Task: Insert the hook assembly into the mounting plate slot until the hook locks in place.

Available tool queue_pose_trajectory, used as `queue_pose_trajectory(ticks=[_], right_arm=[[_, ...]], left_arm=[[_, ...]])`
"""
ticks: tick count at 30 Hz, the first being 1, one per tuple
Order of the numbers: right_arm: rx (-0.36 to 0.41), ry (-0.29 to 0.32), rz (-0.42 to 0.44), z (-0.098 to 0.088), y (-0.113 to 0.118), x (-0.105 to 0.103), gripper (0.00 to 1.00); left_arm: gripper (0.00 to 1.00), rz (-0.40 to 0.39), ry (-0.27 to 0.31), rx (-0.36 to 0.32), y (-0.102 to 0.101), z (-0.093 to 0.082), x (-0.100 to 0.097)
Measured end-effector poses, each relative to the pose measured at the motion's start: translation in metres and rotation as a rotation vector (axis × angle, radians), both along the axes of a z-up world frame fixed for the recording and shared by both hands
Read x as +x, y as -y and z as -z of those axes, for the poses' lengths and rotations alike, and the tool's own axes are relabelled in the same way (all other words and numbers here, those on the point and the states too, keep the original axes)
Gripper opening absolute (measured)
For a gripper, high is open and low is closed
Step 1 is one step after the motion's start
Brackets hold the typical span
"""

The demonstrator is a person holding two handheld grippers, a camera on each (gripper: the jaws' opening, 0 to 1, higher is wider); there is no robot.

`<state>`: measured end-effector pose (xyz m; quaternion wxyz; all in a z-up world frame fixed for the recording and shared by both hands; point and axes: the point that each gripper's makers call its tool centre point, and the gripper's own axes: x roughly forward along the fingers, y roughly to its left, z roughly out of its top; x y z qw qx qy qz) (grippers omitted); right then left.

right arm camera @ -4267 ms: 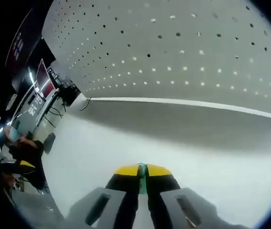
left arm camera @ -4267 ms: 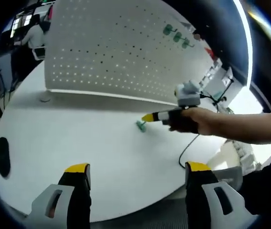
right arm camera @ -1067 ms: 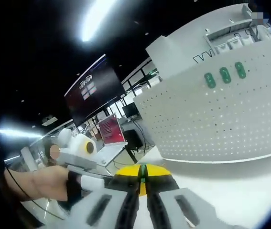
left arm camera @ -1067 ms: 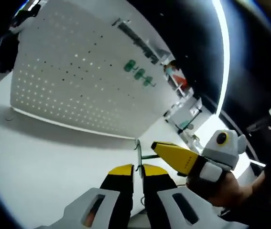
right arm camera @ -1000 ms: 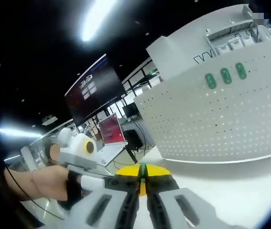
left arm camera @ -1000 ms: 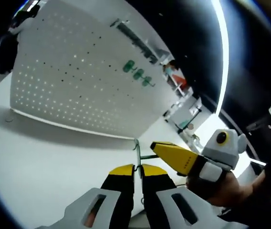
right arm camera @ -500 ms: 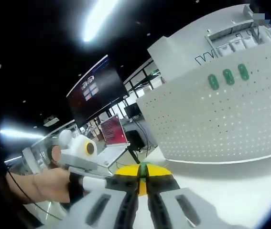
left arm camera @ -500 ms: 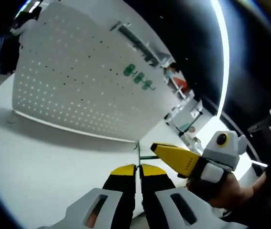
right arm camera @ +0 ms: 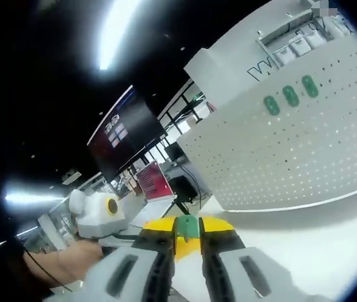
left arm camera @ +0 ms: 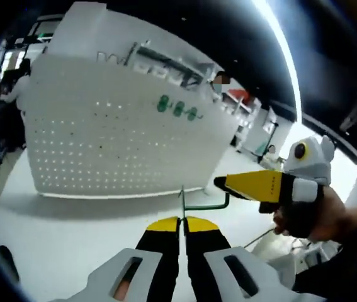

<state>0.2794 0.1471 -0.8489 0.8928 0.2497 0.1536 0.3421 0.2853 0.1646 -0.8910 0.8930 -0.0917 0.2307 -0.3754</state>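
In the left gripper view my left gripper [left arm camera: 182,221] is shut on a thin metal plate [left arm camera: 182,200] that stands edge-on above the jaws. A green hook rod [left arm camera: 206,205] runs from that plate rightward to the yellow tip of my right gripper [left arm camera: 220,184], held level by a hand [left arm camera: 320,217]. In the right gripper view my right gripper [right arm camera: 187,228] is shut on the green hook piece [right arm camera: 187,226]. A white pegboard [left arm camera: 102,145] stands behind, with three green pieces [left arm camera: 178,108] mounted high on it; the pegboard [right arm camera: 304,151] and the green pieces [right arm camera: 288,95] also appear in the right gripper view.
A white round table [left arm camera: 58,239] lies under both grippers, with a dark spot [left arm camera: 4,258] near its left edge. A person's hand [right arm camera: 65,259] reaches in at lower left. Dark screens [right arm camera: 128,135] and desks stand beyond the pegboard.
Both cameras have shifted, so the pegboard looks more upright. The right gripper now sits more level in the left gripper view. The green piece shows wider between the right jaws. Both grips hold.
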Motion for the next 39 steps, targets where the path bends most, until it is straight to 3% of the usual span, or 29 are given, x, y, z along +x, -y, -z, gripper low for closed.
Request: queue_pose_trajectory(ticks=[6, 15, 30, 34, 39], right_arm=[[0.009, -0.021, -0.019, 0.004, -0.009, -0.004, 0.11], [-0.002, -0.02, -0.016, 0.008, -0.01, -0.006, 0.05], [-0.025, -0.007, -0.032, 0.01, -0.015, -0.007, 0.01], [-0.035, -0.012, -0.034, 0.014, -0.015, -0.009, 0.01], [-0.043, -0.005, -0.029, 0.015, -0.013, -0.008, 0.01]], left_arm=[[0.01, 0.047, 0.099, 0.065, 0.006, -0.005, -0.002], [0.02, 0.072, 0.18, 0.072, 0.011, -0.012, -0.007], [0.02, 0.069, 0.218, 0.081, 0.008, -0.014, -0.006], [0.04, 0.101, 0.171, 0.083, 0.008, -0.008, -0.01], [0.1, 0.101, 0.169, 0.085, 0.008, -0.007, -0.011]])
